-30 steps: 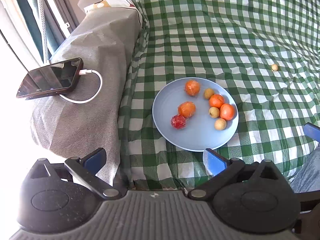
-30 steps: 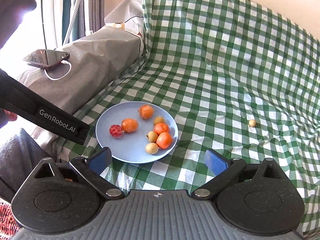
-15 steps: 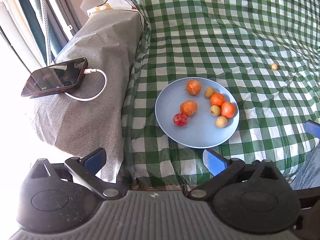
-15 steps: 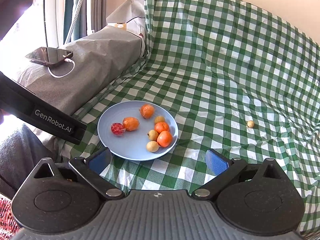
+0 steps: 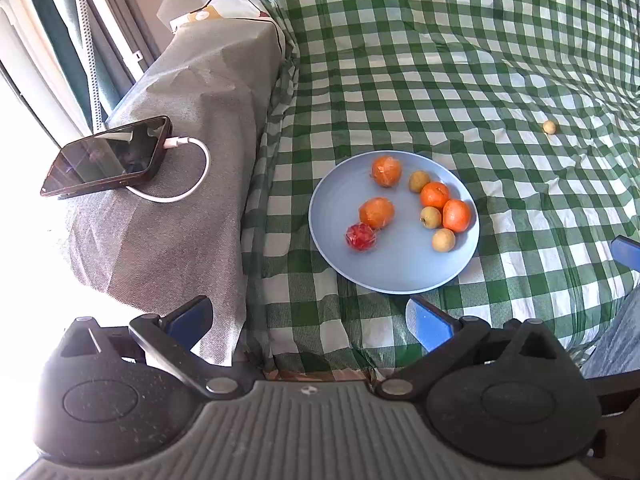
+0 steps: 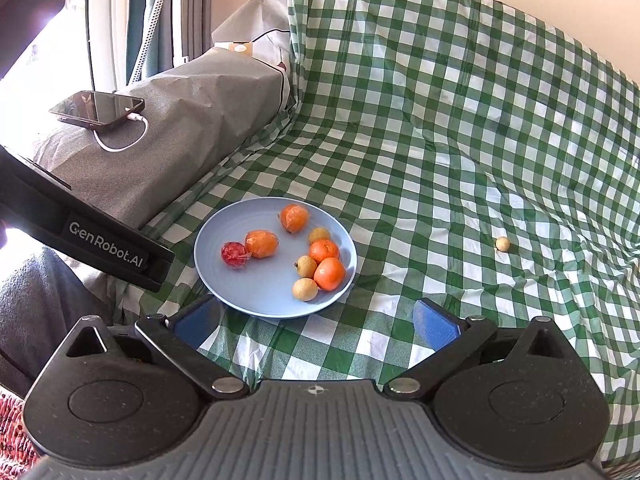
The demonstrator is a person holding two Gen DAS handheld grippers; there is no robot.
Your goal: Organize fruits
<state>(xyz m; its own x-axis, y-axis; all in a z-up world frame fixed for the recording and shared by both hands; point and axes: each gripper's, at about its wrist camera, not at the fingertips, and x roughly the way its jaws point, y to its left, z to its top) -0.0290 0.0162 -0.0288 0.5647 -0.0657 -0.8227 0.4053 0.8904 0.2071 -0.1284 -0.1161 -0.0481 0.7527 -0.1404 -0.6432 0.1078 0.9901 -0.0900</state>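
Note:
A blue plate [image 5: 340, 208] [image 6: 224, 240] lies on the green checked cloth and holds several fruits: orange ones [image 5: 434, 195] [image 6: 329, 274], small yellow-brown ones [image 5: 443, 239] [image 6: 305, 289] and one red one [image 5: 361, 236] [image 6: 234, 254]. One small yellow fruit [image 5: 549, 127] [image 6: 502, 244] lies alone on the cloth to the plate's right. My left gripper [image 5: 310, 320] is open and empty, hovering near the plate's front edge. My right gripper [image 6: 316, 322] is open and empty, just in front of the plate.
A grey covered armrest [image 5: 180, 200] [image 6: 192, 128] stands left of the plate, with a phone [image 5: 106, 156] [image 6: 98, 108] on a white charging cable. The left gripper's black body [image 6: 88, 224] crosses the right wrist view at left.
Both grippers have drawn back and risen slightly, so the plate sits a little farther off in both views. Nothing was grasped and the fruits have not moved.

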